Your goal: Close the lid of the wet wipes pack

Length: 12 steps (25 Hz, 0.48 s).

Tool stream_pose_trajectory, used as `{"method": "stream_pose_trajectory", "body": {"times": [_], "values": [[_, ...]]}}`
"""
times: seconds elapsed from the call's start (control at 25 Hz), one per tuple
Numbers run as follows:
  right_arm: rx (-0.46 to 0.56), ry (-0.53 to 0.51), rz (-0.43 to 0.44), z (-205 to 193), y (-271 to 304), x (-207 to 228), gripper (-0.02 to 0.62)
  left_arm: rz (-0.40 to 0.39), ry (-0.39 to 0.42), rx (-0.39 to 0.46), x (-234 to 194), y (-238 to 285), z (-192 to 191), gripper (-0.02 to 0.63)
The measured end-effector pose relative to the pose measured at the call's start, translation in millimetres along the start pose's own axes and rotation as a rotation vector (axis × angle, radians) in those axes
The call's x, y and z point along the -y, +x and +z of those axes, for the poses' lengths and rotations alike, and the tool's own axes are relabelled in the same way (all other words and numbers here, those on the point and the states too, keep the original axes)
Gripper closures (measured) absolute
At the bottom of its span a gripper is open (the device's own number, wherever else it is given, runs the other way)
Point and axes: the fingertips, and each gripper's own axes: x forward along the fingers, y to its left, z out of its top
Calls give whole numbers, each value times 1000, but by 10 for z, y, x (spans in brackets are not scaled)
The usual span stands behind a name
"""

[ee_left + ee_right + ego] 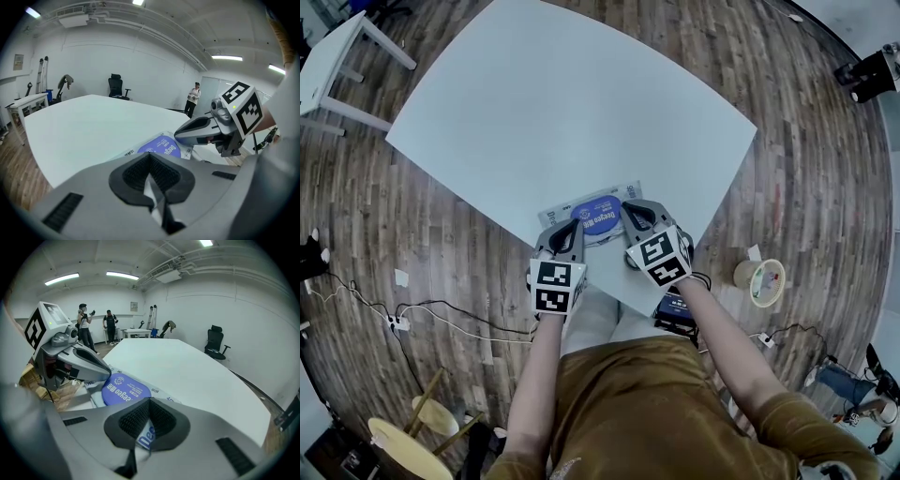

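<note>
Head view puts my left claw (566, 234) over the near left part of the wet wipes pack (555, 214), its tips drawn together on nothing that I can see. The pack lies flat at the near edge of the worktop (572, 103), and its round blue lid (598, 216) looks down already, or very nearly.

I judge the pack soft and light: a slick film bag that will dent and slide if pushed sideways, with only the lid likely to be stiff. So I would not pinch it. Better to press straight down on the lid's rim with closed tips while the other claw pins the film.

My right claw (639, 217) sits over the pack's right end, just beside the lid, its tips likewise together and empty. The pack's print shows beneath them in the right gripper view.

The worktop is pale and smooth, so I expect little friction from it. Round it runs a wood-plank floor (825, 141), with a small white table (328, 56) far left and a roll of tape (759, 279) lying on the floor to the right.
</note>
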Motion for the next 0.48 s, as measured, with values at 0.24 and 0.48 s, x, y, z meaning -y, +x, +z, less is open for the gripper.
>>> {"method": "stream_pose_trajectory", "body": {"times": [0.24,0.48], "values": [[25,4,-10,27,-135,20,589,34,3,18,30,-153,-23,614],[50,0,-5,30,-300,-50,589,90,5,61,78,-344,9,614]]}}
